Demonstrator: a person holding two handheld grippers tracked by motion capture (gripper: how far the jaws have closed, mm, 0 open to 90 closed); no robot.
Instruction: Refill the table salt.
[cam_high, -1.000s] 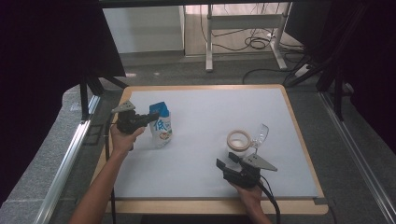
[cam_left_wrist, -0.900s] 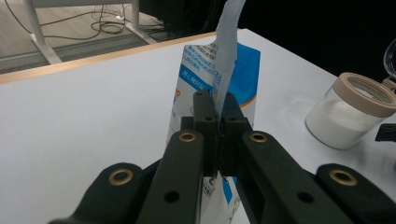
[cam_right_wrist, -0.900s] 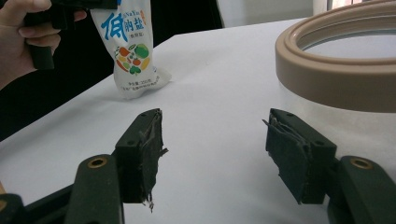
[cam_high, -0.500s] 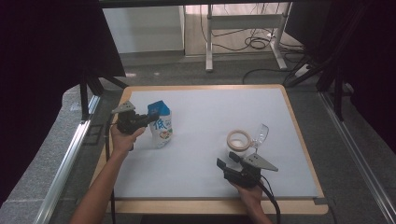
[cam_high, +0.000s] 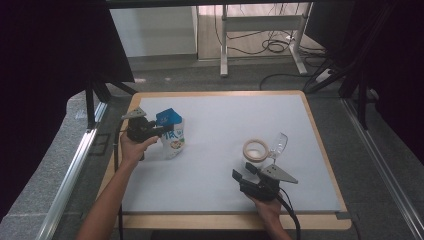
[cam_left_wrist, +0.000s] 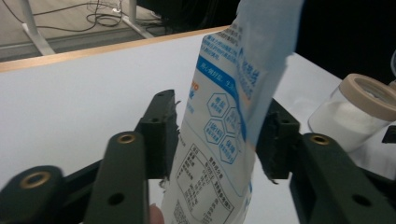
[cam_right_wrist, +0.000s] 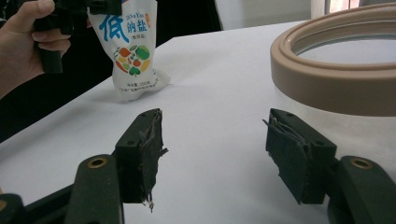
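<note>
So the left claw (cam_high: 159, 131) reaches level across the table (cam_high: 220, 195), jaws just opening around the upright salt bag (cam_high: 172, 136), pads clear; right claw (cam_high: 245, 174) rests low, spread apart on nothing.

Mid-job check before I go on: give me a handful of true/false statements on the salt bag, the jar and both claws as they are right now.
1. The salt bag stands upright between the jaws of the left claw. True; the jaws have just been opening, and a gap shows between the right-hand pad and the bag.
2. The right claw grips the jar's rim. False: its jaws stand apart with nothing between them, short of the jar.
3. The jar has its lid on. False: its tan ring is open at the top.
4. The jar sits on the white mat, right of the bag in the high view. True.
5. The bag lies flat at the mat's far edge. False: it stands near the left edge.
</note>
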